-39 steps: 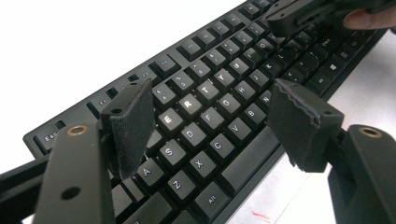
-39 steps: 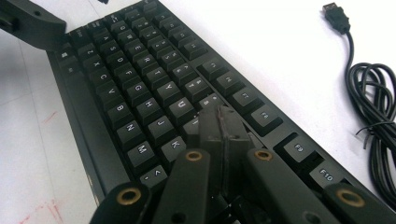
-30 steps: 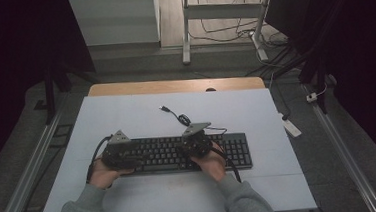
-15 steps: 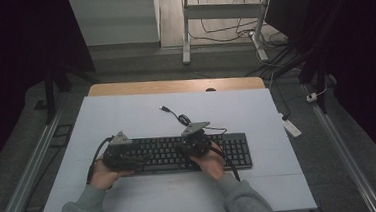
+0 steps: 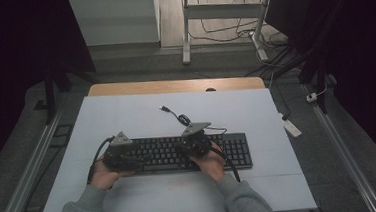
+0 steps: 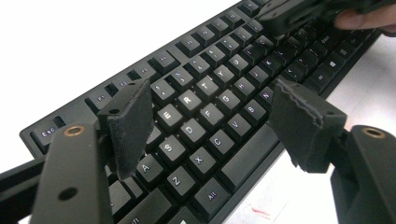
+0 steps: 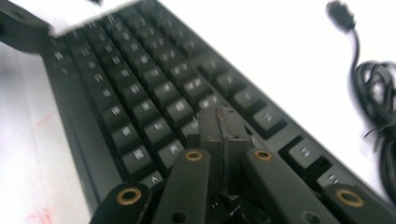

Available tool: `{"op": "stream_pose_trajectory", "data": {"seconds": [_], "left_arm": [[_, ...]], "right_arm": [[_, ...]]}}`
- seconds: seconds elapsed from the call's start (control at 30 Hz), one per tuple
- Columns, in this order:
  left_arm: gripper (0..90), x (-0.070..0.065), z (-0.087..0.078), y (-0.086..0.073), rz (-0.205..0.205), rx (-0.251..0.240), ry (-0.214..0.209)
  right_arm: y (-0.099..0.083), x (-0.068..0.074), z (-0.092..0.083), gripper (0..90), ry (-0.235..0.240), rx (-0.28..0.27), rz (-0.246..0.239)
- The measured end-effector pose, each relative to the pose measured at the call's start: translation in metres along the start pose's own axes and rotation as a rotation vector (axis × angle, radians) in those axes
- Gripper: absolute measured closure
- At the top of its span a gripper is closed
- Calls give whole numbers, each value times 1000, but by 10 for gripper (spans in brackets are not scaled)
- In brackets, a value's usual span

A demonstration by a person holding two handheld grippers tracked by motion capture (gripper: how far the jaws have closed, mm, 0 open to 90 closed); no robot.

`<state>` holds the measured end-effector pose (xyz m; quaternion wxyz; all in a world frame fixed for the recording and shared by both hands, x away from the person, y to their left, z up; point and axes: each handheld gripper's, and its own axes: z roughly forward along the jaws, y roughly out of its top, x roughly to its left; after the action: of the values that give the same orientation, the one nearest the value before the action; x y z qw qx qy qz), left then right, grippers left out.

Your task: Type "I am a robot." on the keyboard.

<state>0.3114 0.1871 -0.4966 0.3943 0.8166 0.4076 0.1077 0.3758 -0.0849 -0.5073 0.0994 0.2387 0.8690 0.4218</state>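
Observation:
A black keyboard (image 5: 179, 154) lies across the near half of the white table top (image 5: 127, 120). My left gripper (image 5: 121, 153) hovers over its left end; in the left gripper view (image 6: 210, 116) the jaws stand wide apart above the letter keys (image 6: 196, 107) with nothing between them. My right gripper (image 5: 194, 141) sits over the middle of the keyboard. In the right gripper view (image 7: 223, 122) its two pads are pressed together, tips down close over the keys (image 7: 154, 98), holding nothing. Whether the tips touch a key I cannot tell.
The keyboard's coiled black cable and plug (image 5: 176, 116) lie on the table just behind it, also seen in the right gripper view as a cable (image 7: 373, 88). A white power strip (image 5: 290, 127) hangs off the right edge. Metal rails (image 5: 29, 162) flank the table.

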Motion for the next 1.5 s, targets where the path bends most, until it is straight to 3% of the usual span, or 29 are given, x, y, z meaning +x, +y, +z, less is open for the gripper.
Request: {"op": "stream_pose_trajectory", "data": {"seconds": [0.43,0.97,1.27,1.5], "left_arm": [[306,4,0,0,-15,-14,17],[319,9,-2,1,-45,-39,23],[327,8,-2,3,-38,-40,10],[388,7,-4,4,-25,-49,-13]], "right_arm": [[-10,-3,-15,897,-21,5,16],[-39,-7,-58,893,-60,-17,43],[-59,-12,-86,675,-88,-66,78],[-61,-10,-92,609,-101,-67,60]]}}
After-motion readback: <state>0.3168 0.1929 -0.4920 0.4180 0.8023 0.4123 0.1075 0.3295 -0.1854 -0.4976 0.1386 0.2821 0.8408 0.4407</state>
